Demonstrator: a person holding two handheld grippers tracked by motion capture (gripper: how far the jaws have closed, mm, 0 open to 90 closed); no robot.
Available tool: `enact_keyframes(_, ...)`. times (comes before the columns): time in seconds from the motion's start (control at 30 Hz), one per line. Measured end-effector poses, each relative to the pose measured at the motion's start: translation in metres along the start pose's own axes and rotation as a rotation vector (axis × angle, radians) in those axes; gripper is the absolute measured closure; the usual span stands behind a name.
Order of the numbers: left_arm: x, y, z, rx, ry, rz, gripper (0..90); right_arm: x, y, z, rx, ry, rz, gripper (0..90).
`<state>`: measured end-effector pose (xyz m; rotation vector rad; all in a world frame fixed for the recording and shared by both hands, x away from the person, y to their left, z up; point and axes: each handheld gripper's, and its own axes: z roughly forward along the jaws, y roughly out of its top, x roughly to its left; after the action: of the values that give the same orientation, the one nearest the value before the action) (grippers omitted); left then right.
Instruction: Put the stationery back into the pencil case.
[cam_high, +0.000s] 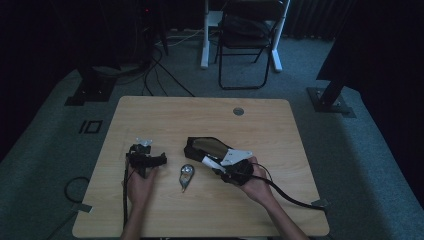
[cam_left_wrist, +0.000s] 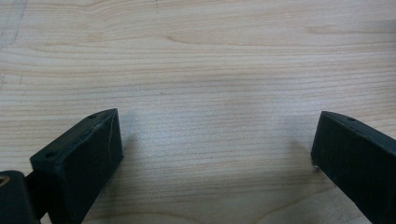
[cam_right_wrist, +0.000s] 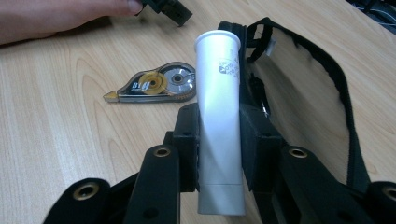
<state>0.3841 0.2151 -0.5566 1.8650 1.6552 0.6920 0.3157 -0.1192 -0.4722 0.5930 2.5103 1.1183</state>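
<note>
From the high view, the left tongs (cam_high: 145, 156) rest on the tabletop (cam_high: 165, 115), well apart from the right tongs (cam_high: 216, 165), which point at an open black pouch (cam_high: 207, 146); a correction-tape roller (cam_high: 186, 175) lies between them. The left gripper view shows those jaws wide over bare wood. In the right gripper view the right tongs (cam_right_wrist: 219, 135) clamp a white tube (cam_right_wrist: 218, 116) at the pouch (cam_right_wrist: 322, 65) mouth; its small printed mark is unreadable, and the roller (cam_right_wrist: 154, 87) reads "B1".

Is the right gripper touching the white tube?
Touching. The right gripper view shows the right gripper with both jaws pressed against the sides of the white tube.
</note>
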Motion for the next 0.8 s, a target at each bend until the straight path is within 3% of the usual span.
enact_keyframes(0.8,0.000,0.000,0.000,0.000,0.000,0.000,2.2,-0.021,0.010,-0.003,-0.027,-0.010,0.037,70.6)
